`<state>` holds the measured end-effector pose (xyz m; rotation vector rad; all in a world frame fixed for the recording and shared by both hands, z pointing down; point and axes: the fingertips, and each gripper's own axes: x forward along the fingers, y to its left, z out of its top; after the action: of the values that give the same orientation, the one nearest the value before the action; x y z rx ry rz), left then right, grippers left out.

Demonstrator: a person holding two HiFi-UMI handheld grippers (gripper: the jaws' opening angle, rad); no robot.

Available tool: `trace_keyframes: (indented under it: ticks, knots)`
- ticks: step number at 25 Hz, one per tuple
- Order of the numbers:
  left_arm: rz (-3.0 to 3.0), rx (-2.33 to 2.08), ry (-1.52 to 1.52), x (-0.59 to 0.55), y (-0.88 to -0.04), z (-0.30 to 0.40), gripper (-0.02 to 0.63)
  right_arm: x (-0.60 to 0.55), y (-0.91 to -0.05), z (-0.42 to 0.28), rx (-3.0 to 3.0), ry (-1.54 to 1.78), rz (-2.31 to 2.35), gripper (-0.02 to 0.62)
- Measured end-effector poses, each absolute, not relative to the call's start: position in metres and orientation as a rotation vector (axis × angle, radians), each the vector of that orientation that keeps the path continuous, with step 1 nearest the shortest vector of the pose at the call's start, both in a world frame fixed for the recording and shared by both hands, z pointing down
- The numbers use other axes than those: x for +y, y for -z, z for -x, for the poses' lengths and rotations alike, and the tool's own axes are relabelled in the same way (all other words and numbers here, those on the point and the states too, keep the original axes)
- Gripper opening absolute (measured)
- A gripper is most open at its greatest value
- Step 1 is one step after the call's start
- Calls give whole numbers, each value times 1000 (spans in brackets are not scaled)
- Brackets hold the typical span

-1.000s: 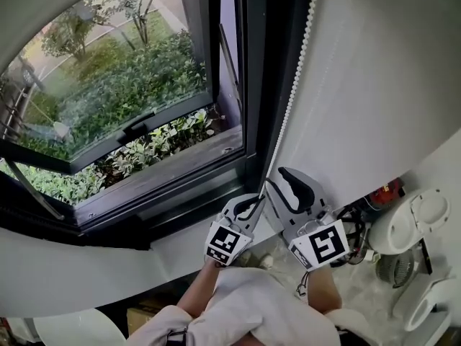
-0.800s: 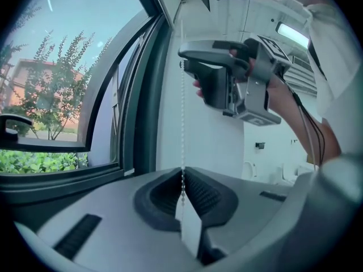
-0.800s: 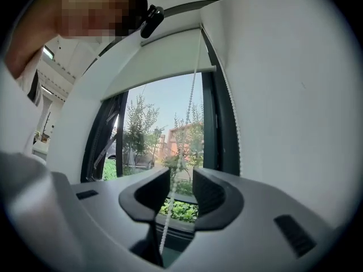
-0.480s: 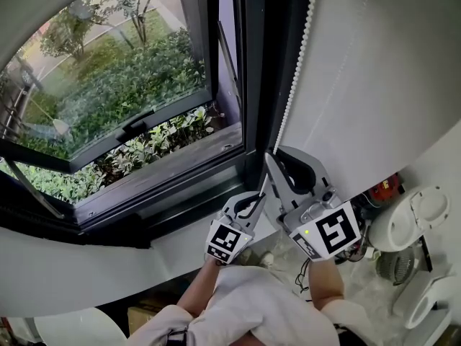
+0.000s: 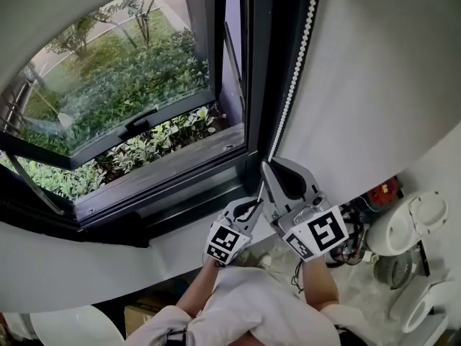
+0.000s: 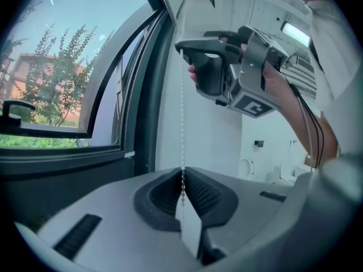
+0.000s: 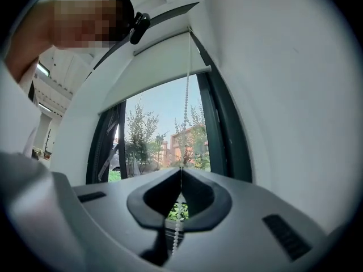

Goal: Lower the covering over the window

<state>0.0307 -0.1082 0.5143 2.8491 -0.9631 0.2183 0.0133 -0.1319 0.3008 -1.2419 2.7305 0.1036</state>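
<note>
A white bead chain (image 5: pixel 292 85) hangs along the dark window frame (image 5: pixel 256 71). Low on it, my left gripper (image 5: pixel 253 202) is shut on the chain, which runs down into its closed jaws (image 6: pixel 182 171). Just above, my right gripper (image 5: pixel 265 166) has just been closing and is now shut on the same chain (image 7: pixel 181 169); beads hang below its tips. In the left gripper view the right gripper (image 6: pixel 181 45) sits higher up the chain. The white roller blind (image 7: pixel 153 67) covers only the top of the window, its bottom bar (image 7: pixel 170 75) high up.
The window sash (image 5: pixel 130 121) stands open onto green shrubs. A white wall (image 5: pixel 374 85) rises right of the chain. White bathroom fixtures (image 5: pixel 418 222), a red item (image 5: pixel 382 193) and cables lie below at right. A white sill (image 5: pixel 180 244) runs under the window.
My right gripper rose a little along the chain and its jaws went from wide open to shut on it. The left gripper stayed put, still clamped on the chain.
</note>
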Motion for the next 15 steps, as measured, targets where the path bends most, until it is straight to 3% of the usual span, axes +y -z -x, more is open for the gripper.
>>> trace_keyframes:
  ticks: [15]
  knots:
    - [-2767,-951,-316,-104,-580,-27,21,-135,-362,-9,2786,-16,1270,-3]
